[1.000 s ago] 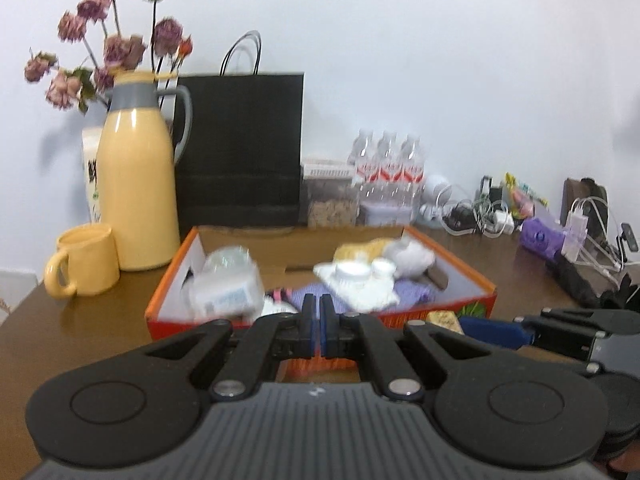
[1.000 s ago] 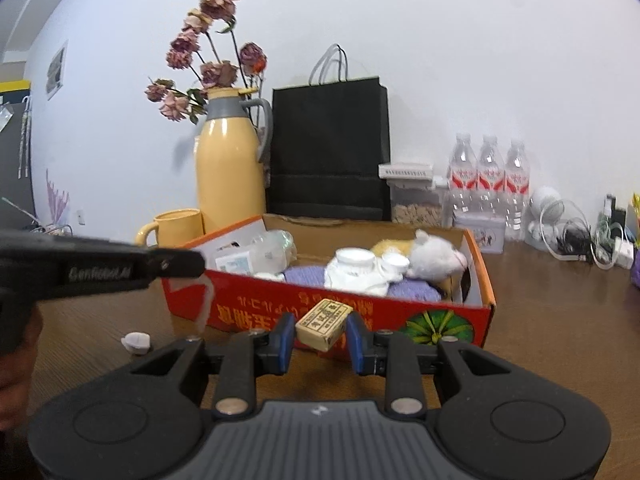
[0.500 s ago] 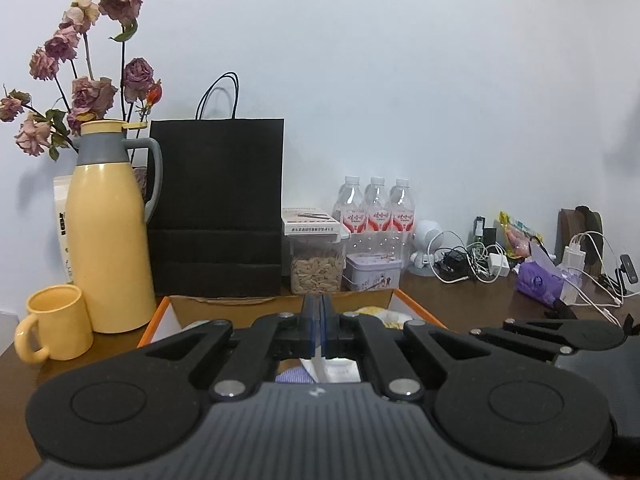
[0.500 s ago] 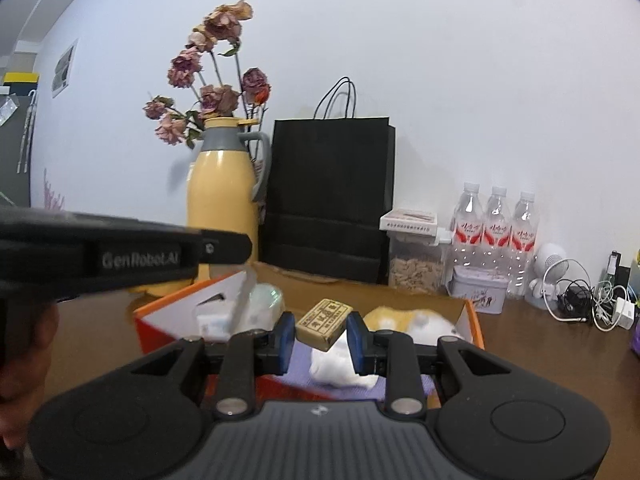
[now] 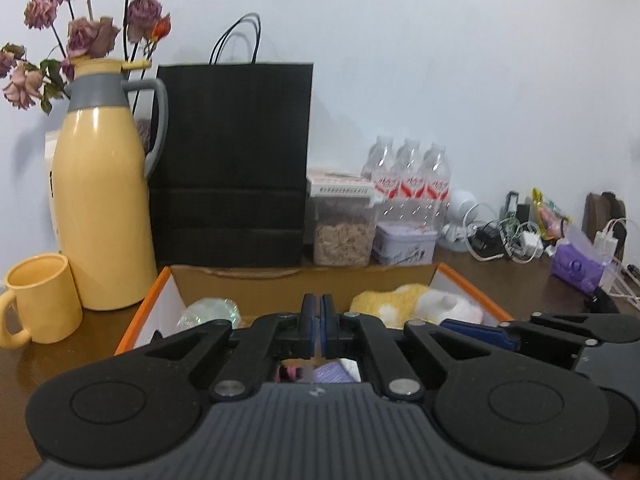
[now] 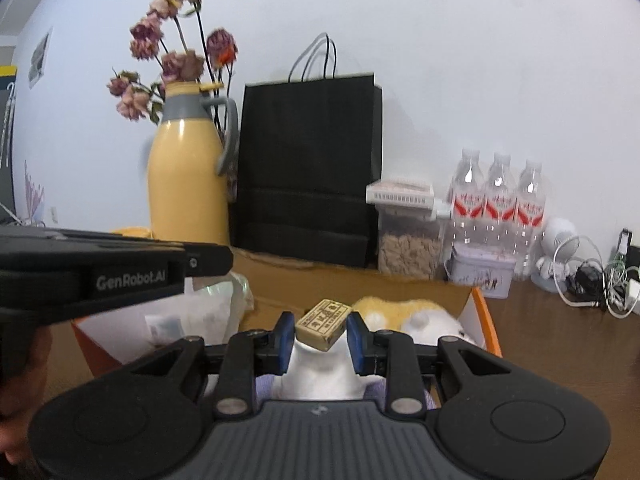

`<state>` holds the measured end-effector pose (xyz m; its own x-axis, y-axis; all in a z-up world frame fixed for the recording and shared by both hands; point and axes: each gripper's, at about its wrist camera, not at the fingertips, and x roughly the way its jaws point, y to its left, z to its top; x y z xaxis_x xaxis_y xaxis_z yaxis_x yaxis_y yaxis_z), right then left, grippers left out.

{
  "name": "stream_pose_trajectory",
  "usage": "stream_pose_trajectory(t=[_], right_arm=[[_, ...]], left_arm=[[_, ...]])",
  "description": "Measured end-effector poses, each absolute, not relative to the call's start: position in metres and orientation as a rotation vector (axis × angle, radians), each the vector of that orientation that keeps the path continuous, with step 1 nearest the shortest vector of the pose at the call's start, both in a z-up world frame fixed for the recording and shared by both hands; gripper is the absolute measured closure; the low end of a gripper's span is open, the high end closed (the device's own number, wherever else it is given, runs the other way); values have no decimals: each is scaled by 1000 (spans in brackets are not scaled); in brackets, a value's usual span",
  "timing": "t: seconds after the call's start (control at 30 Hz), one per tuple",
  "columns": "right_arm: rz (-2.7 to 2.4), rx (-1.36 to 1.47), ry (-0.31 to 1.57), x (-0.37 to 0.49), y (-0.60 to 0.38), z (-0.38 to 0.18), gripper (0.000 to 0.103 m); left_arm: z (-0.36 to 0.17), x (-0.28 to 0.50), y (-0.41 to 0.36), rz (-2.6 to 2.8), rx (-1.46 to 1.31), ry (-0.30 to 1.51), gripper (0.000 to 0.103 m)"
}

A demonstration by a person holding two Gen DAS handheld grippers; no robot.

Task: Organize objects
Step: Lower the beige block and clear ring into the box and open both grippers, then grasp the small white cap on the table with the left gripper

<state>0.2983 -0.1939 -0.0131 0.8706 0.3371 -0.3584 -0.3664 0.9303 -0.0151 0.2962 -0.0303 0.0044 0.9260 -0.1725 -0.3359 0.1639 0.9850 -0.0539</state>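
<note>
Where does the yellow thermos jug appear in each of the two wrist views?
Left wrist view: the yellow thermos jug stands at far left, behind the yellow mug.
Right wrist view: the jug is left of centre, above the left claw's body.
Shared landmark: the black paper bag stands just right of the jug in both.

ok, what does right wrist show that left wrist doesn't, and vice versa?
Right wrist only: the small tan block clamped in the right gripper over the box, and the left gripper's side with its GenRobot.AI label.

Left wrist only: the whole yellow mug, the purple pack, and the left gripper shut with nothing in it.

Both: yellow jug with dried flowers, black bag, three bottles, cereal jar, tin and plush toy in the box.
</note>
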Motion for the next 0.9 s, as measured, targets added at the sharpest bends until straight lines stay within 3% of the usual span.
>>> stream_pose_trajectory(t=[0.03,0.1,0.13,0.17,0.2,0.23,0.3,0.9], right_arm=[[365,-83,366,299,-194,-15,76],[362,-82,378,300,-195,-18,67],[359,-77,381,300,-196,-18,49],[353,-73,378,300,-197,-19,26],[344,-72,372,298,-198,-19,16],[334,-73,362,297,-199,-18,5],[322,-73,362,297,-201,-18,0],[306,-62,383,285,-207,-18,0]], left_arm=[[2,297,-30,-164,-25,354,98],[0,299,-27,-151,-29,360,94],[0,299,-27,-144,-31,365,89],[-1,299,-26,-138,-33,366,69],[-1,299,-25,-129,-36,365,39],[-1,298,-25,-119,-38,350,28],[0,295,-24,-110,-42,325,0],[11,274,-23,-70,-39,314,0]])
